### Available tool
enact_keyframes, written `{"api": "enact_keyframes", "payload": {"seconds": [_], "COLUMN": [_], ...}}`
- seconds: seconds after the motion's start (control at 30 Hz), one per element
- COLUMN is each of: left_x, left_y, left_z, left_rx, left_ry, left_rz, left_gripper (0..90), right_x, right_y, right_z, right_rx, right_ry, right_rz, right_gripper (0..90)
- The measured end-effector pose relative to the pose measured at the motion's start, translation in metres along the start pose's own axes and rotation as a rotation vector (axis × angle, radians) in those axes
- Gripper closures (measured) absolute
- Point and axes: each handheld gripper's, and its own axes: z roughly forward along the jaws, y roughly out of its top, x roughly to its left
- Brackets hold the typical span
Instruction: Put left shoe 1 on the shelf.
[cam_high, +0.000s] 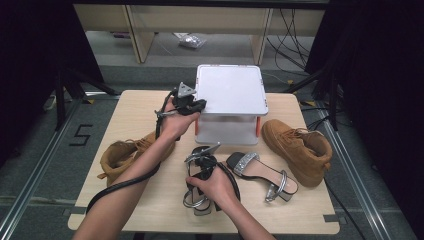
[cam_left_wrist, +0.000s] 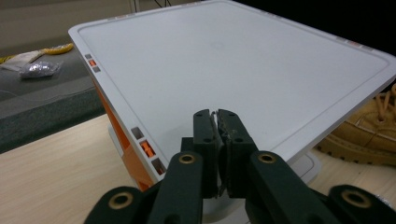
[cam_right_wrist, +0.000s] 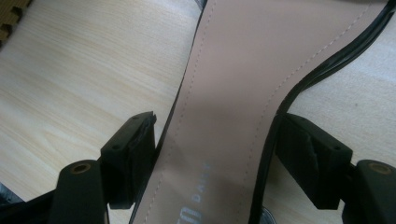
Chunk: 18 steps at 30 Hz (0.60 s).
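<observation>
A black sandal with a beige insole (cam_right_wrist: 233, 70) lies on the wooden table (cam_right_wrist: 70, 70). My right gripper (cam_right_wrist: 217, 140) stands wide open astride it; the right jaw touches the black edge strap, the left jaw is a little off the sole. In the high view this sandal (cam_high: 197, 200) lies under the person's right hand with the right gripper (cam_high: 204, 167) above it. My left gripper (cam_left_wrist: 218, 116) is shut with nothing between its jaws, above the front edge of a white two-level stand (cam_left_wrist: 233, 60). In the high view the left gripper (cam_high: 192, 104) sits at that stand's (cam_high: 230, 90) left front corner.
A second sandal with a glittery strap (cam_high: 260, 172) lies right of the hand. One tan boot (cam_high: 120, 155) lies at the table's left, another (cam_high: 300, 150) at its right, and shows too in the left gripper view (cam_left_wrist: 369, 126). The stand has orange legs (cam_left_wrist: 126, 140).
</observation>
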Motion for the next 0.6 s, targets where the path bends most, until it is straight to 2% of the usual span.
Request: {"api": "enact_keyframes", "payload": {"seconds": [0.03, 0.07, 0.1, 0.13, 0.17, 0.2, 0.27, 0.33, 0.4, 0.43, 0.47, 0.5, 0.57, 0.6], "left_x": [0.000, 0.000, 0.000, -0.001, -0.002, -0.001, -0.001, -0.002, -0.002, -0.002, -0.002, -0.002, -0.001, -0.001], "left_y": [-0.001, -0.002, -0.001, -0.001, -0.001, 0.000, 0.001, 0.000, 0.000, 0.000, 0.000, 0.001, 0.001, 0.001], "left_z": [0.001, 0.001, 0.001, 0.001, 0.001, 0.001, 0.001, 0.001, 0.001, 0.001, 0.001, 0.001, 0.001, 0.001], "left_rx": [0.001, -0.001, 0.002, 0.005, 0.006, 0.010, 0.023, 0.018, 0.016, 0.016, 0.018, 0.020, 0.020, 0.021], "left_ry": [-0.001, 0.000, 0.004, 0.007, 0.010, 0.010, 0.012, 0.013, 0.013, 0.013, 0.014, 0.014, 0.011, 0.011], "left_rz": [-0.012, -0.019, -0.016, -0.015, -0.016, -0.013, -0.011, -0.008, -0.008, -0.006, -0.004, -0.003, -0.002, -0.001], "left_gripper": [87.7, 88.9, 89.3, 89.5, 89.6, 89.6, 89.7, 89.6, 89.6, 89.6, 89.6, 89.7, 89.6, 89.6], "right_x": [-0.004, -0.004, -0.004, -0.004, -0.006, -0.005, -0.007, -0.009, -0.010, -0.013, -0.016, -0.016, -0.020, -0.019], "right_y": [0.001, 0.001, 0.002, 0.002, 0.003, 0.004, 0.006, 0.006, 0.006, 0.003, 0.003, 0.001, 0.001, 0.001], "right_z": [0.002, 0.003, 0.004, 0.006, 0.006, 0.006, 0.004, 0.001, 0.000, -0.006, -0.007, -0.009, -0.011, -0.010], "right_rx": [-0.028, -0.022, -0.025, -0.032, -0.041, -0.018, 0.001, 0.015, 0.024, 0.056, 0.029, 0.051, 0.033, 0.039], "right_ry": [0.000, 0.004, -0.019, -0.010, -0.029, 0.000, 0.004, -0.017, -0.015, -0.041, -0.074, -0.065, -0.104, -0.097], "right_rz": [-0.052, -0.047, -0.065, -0.061, -0.096, -0.059, -0.077, -0.106, -0.107, -0.128, -0.170, -0.149, -0.219, -0.209], "right_gripper": [30.1, 30.2, 30.2, 31.0, 31.9, 32.3, 33.4, 36.2, 37.7, 40.8, 41.5, 41.9, 42.0, 41.9]}}
